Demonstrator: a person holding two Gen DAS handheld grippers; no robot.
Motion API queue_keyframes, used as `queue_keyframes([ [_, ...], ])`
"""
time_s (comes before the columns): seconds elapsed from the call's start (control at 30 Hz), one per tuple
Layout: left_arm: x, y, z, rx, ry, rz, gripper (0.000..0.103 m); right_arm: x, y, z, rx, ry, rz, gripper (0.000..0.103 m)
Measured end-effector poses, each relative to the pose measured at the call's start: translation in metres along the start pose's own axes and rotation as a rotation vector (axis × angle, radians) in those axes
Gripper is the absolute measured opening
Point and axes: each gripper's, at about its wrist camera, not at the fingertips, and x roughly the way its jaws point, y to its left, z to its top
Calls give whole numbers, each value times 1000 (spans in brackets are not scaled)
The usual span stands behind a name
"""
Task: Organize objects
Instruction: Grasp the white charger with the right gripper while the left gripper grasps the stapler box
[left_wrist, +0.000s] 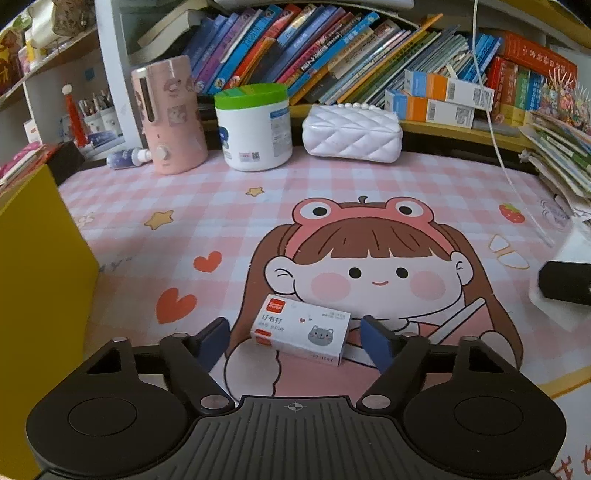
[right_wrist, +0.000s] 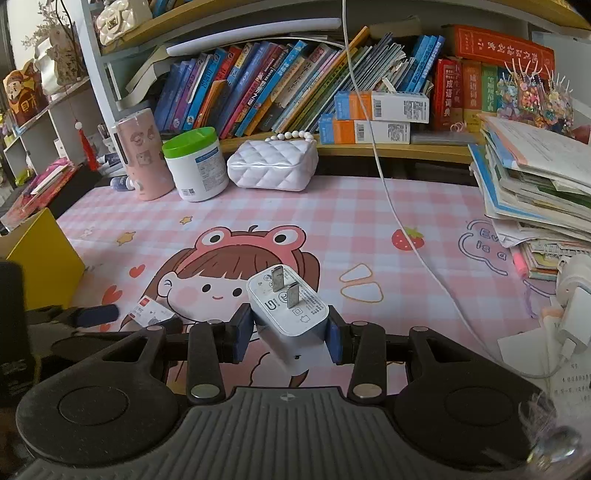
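At six o'clock on the pink checked cartoon desk mat (left_wrist: 332, 177), the small white cardboard staple box with a grey cat print (left_wrist: 301, 330) lies between the left gripper's (left_wrist: 295, 338) blue pads, a gap showing each side. Recommend centring before closing squarely on its short ends. The right gripper (right_wrist: 290, 330) clamps the white plastic charger plug (right_wrist: 288, 314), prongs at twelve o'clock, clear of the mat.

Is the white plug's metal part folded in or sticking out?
Sticking out. Both metal prongs stand up from the white charger plug held in the right gripper.
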Motion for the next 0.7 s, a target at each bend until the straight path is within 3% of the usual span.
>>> queue_keyframes([
  [0.13,3,0,0,-15,-2,-24,59,-4,1,-1,-2,-3,9,38],
  [0.37,-13,5,-3,-45,-3,-29,58,-13,6,-3,12,-12,-12,38],
  [0.7,-86,27,-28,-111,-46,-110,58,-33,28,-28,3,12,-61,38],
])
